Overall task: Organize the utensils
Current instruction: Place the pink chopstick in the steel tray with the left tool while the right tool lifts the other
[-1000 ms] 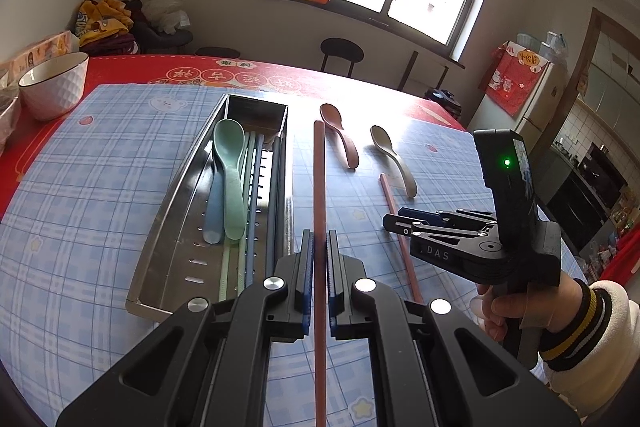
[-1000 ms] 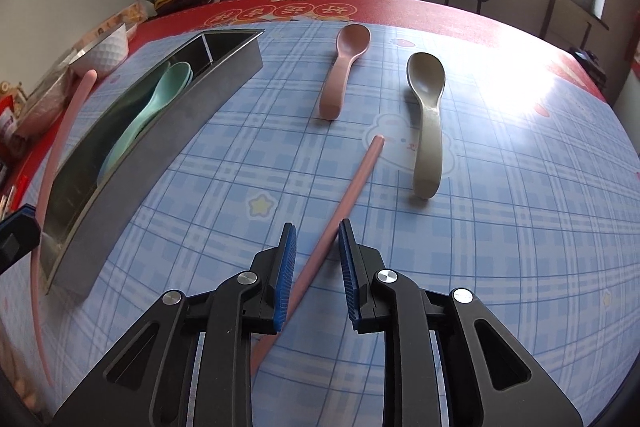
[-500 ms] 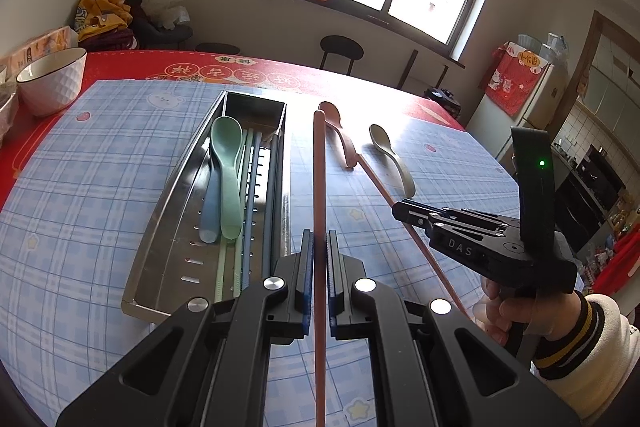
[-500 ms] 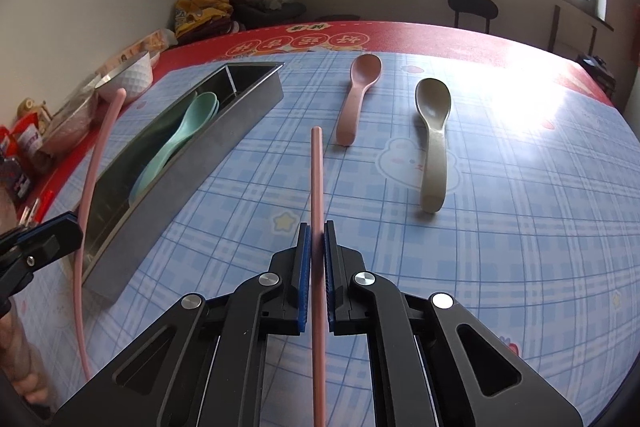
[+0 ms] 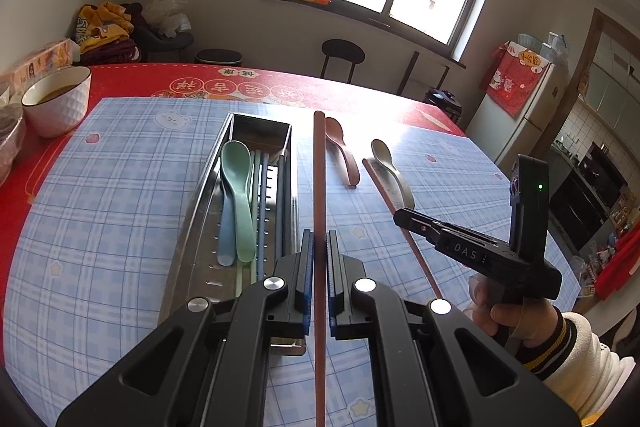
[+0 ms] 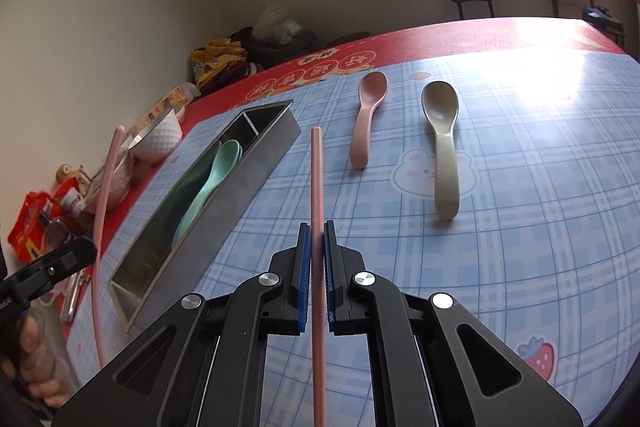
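Presently, stock at this moment:

1. Left tongs (image 5: 316,267): closed on a pink chopstick (image 5: 319,187), gripped partway along its length, the stick running straight forward from the jaws and clear of the surface.
2. Right tongs (image 6: 317,267): closed on a second pink chopstick (image 6: 317,187), likewise gripped along its shaft, pointing straight ahead and lifted off the surface.
3. Steel utensil tray (image 5: 192,227): long, narrow, perforated floor; lies on the blue checked cloth (image 5: 100,207). Holds a green spoon (image 5: 238,187), a blue spoon beneath it, and several pale chopsticks lengthwise.
4. Key relation: the tray's long axis runs nearly parallel to the left chopstick and sits just to its left, so a short sideways shift and a drop would likely seat it. From the right tongs the tray (image 6: 240,179) lies well off to the left and slants across the view; that stick probably needs turning to match.
5. Nearer hand: left, by judgement.
6. Loose items: pink spoon (image 6: 366,115) and grey-green spoon (image 6: 442,147), side by side on the cloth, right of the tray, handles toward the cameras.
7. White bowl (image 5: 56,99): far left, on the red surface (image 5: 120,83), apart from the work.
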`<state>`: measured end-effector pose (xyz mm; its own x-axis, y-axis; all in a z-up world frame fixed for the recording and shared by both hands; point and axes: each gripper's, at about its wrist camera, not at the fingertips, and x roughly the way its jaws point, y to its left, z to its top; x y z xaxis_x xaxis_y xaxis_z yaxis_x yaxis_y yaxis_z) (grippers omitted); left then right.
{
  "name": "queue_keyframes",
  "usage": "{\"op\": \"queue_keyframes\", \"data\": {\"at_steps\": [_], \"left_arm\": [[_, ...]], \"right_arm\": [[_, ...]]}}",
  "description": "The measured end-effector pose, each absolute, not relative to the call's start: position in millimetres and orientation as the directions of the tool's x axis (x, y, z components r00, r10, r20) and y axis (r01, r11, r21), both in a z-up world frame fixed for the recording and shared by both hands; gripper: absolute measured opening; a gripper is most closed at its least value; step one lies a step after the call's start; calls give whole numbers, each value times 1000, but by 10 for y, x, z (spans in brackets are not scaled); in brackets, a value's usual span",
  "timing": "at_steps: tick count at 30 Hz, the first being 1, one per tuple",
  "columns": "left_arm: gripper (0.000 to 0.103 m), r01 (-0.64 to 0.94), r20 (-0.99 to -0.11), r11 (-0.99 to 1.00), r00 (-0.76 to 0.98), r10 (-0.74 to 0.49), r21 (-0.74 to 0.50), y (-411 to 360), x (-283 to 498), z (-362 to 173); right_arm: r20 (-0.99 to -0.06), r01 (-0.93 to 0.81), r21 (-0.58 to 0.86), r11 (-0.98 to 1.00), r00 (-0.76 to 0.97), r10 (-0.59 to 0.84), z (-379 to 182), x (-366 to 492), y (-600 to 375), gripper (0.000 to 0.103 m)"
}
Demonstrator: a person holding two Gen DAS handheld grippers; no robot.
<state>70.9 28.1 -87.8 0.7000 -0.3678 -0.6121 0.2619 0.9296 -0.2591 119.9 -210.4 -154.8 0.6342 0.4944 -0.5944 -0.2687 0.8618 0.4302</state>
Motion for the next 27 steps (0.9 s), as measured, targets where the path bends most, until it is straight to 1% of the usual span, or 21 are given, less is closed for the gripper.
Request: {"op": "queue_keyframes", "data": {"at_steps": [6, 10, 15, 27], "left_arm": [[6, 263, -618, 941, 710, -337, -211, 331, 987, -605], [6, 244, -641, 950, 702, -312, -195, 313, 1267, -579], [6, 234, -679, 960, 680, -275, -155, 237, 1566, -698], [6, 223, -760, 964, 598, -255, -148, 121, 1976, -1166]], "right_arm": [[-570, -276, 457, 846, 639, 517, -1554, 1186, -2142, 6], [-560, -275, 472, 837, 640, 526, -1559, 1192, -2161, 6], [-552, -271, 488, 830, 641, 533, -1570, 1193, -2192, 6], [-550, -274, 505, 819, 629, 549, -1592, 1207, -2236, 6]]}}
